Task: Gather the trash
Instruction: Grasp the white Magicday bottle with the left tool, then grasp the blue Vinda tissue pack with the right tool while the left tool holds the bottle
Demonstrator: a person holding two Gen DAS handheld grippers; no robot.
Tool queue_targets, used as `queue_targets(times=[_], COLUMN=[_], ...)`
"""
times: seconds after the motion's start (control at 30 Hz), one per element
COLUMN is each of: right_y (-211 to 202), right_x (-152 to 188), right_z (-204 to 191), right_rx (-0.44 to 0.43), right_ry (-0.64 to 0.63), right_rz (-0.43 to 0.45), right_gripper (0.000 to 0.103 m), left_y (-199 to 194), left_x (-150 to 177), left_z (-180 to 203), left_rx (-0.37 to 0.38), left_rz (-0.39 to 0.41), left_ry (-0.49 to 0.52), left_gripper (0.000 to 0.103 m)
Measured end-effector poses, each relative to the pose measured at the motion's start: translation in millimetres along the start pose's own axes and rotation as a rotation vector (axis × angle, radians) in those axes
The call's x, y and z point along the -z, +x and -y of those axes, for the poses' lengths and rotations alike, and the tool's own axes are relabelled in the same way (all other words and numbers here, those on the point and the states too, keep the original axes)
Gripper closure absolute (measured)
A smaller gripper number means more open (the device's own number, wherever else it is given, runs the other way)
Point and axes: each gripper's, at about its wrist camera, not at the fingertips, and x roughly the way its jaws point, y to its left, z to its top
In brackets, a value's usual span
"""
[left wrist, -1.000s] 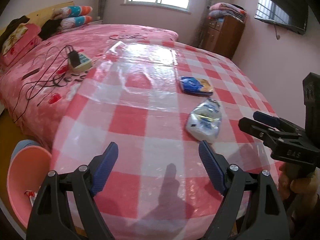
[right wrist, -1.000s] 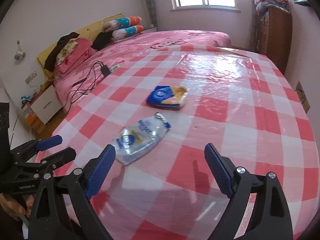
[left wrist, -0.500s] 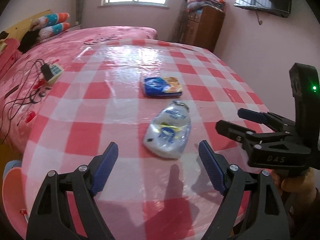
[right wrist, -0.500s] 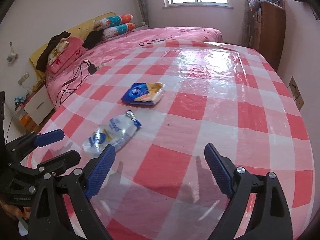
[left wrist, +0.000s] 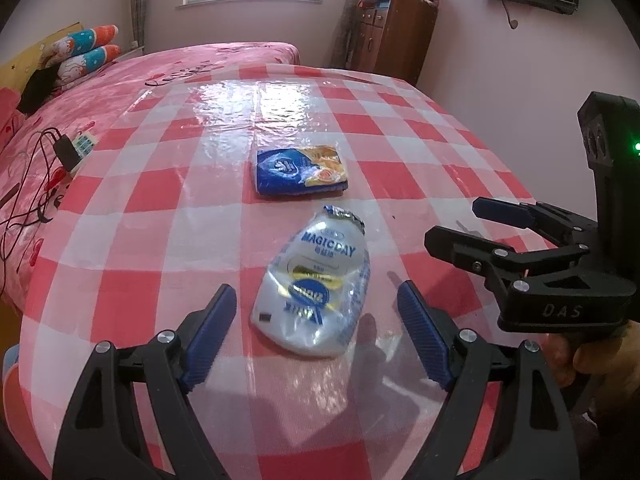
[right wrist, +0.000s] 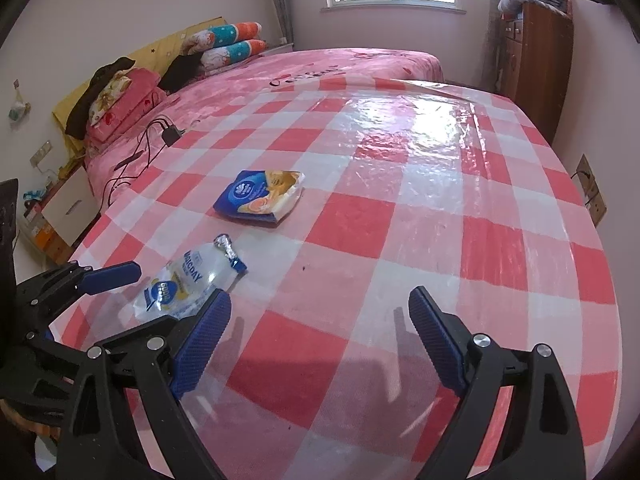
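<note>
A flattened clear pouch [left wrist: 320, 264] with blue print lies on the red-and-white checked table [left wrist: 160, 200]. My left gripper [left wrist: 316, 292] is open just above it, one blue finger on each side of the pouch's near half, neither touching it. Behind the pouch lies a blue-and-orange snack wrapper [left wrist: 300, 170]. My right gripper [left wrist: 452, 220] is open to the right of the pouch, with a hand on its grip. In the right wrist view the right gripper [right wrist: 320, 294] is open over bare cloth, with the pouch [right wrist: 188, 284] by its left finger and the wrapper [right wrist: 260, 196] farther back.
A pink bed [left wrist: 120, 92] adjoins the table on the left, with a charger and cables [left wrist: 66, 152] near the table's edge. A wooden cabinet [left wrist: 396, 40] stands at the back right. A nightstand [right wrist: 68, 200] sits beside the bed.
The left gripper has swung right and closed in, so the pouch now lies between its fingers instead of right of them. The right gripper has edged forward and the pouch now sits by its left finger.
</note>
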Motion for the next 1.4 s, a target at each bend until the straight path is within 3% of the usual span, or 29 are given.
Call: queue_targets(times=[0.4,0.6,0.97,1.4], right_y=[18.6,31.9,65.9,97.3], right_x=[-21.5,-40.9,-67.7,-81.1], right_z=[0.1,3.3,-19.7,-40.3], right_rx=[-0.010,-0.068,-0.126,-0.141], right_ry=[-0.054,-0.039,-0.131,-0.223], right_rz=[-0.042,-0.068,-0.090,-0.123], right_gripper=[0.013,0.013,0.013,0.013], left_y=[23.0,27.7,26.3,9.2], left_x=[-11.3,-13.1,-11.1,-0.1], left_z=[-2.2,-4.1,-6.0,-37.7], left_rx=[0.019,0.017,-0.009,-0.031], left_rz=[-0.021,-0.008,0.007,0.027], left_ry=[-0.013,-0.031,-0.013,-0.141], left_gripper=[0.020,0.020,0.037,0.038])
